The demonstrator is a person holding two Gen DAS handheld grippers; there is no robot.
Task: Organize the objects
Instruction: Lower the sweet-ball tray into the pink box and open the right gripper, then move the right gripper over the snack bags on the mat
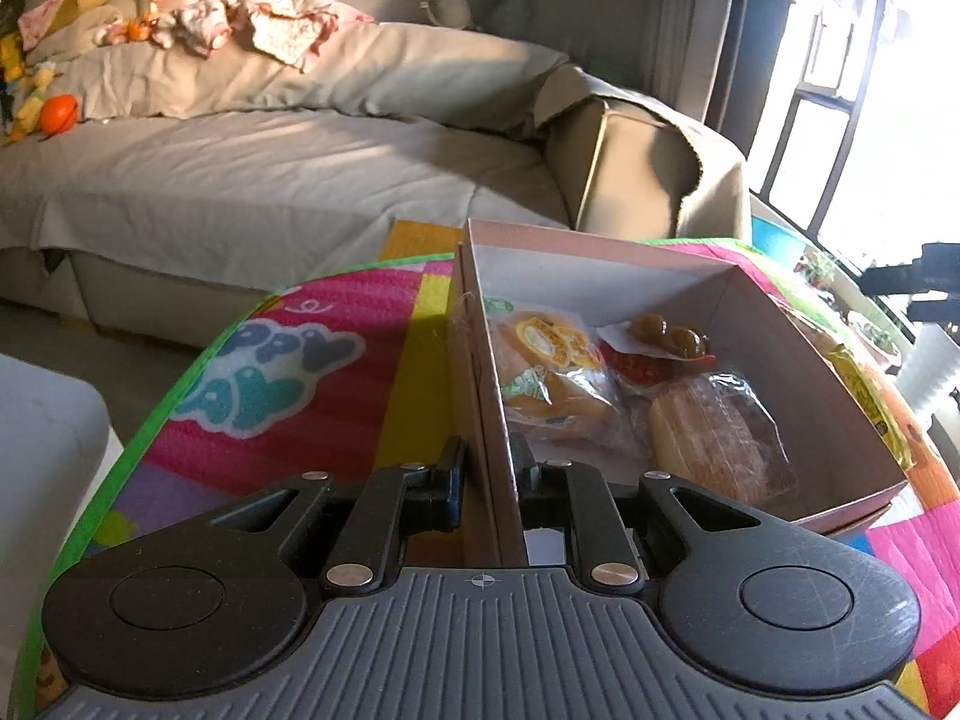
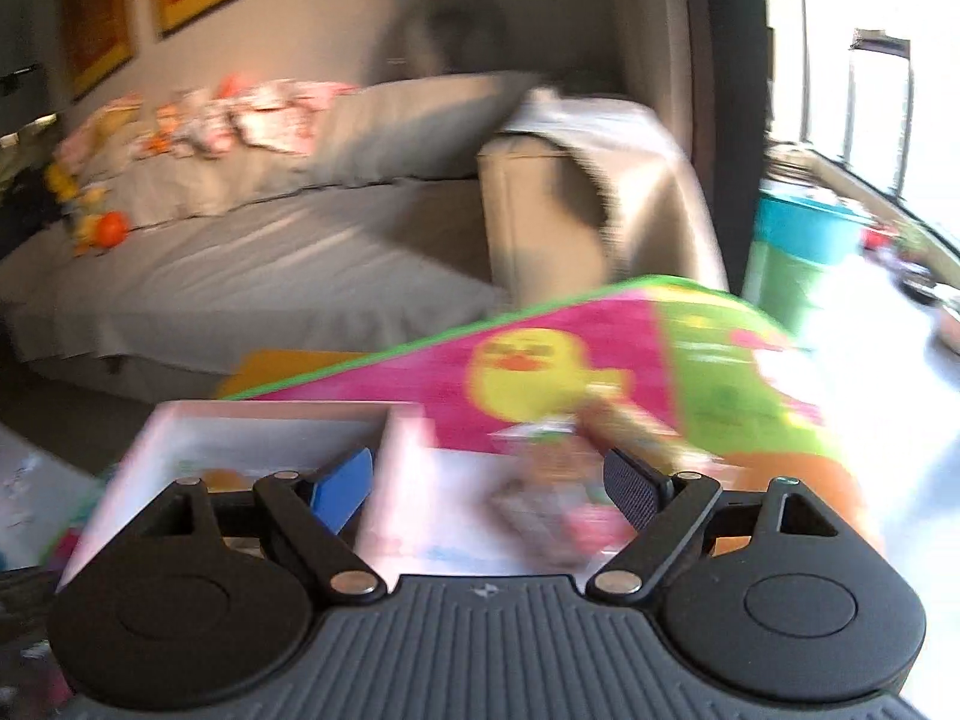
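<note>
My left gripper [image 1: 487, 468] pinches the near wall of the cardboard box [image 1: 810, 354], lower centre; only this view shows the wrapped buns [image 1: 552, 372] inside. My right gripper [image 2: 489, 483] stands spread over blurred packets [image 2: 558, 480], mat [image 2: 720, 360] edge beyond.

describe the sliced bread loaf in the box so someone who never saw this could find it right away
On the colourful play mat before the grey sofa sits an open pink cardboard box holding wrapped snacks. The sliced bread loaf lies in the box's near right corner, in clear plastic. Unlike the yellow-labelled bun packet on its left, it is plain brown, with visible slices.
</note>
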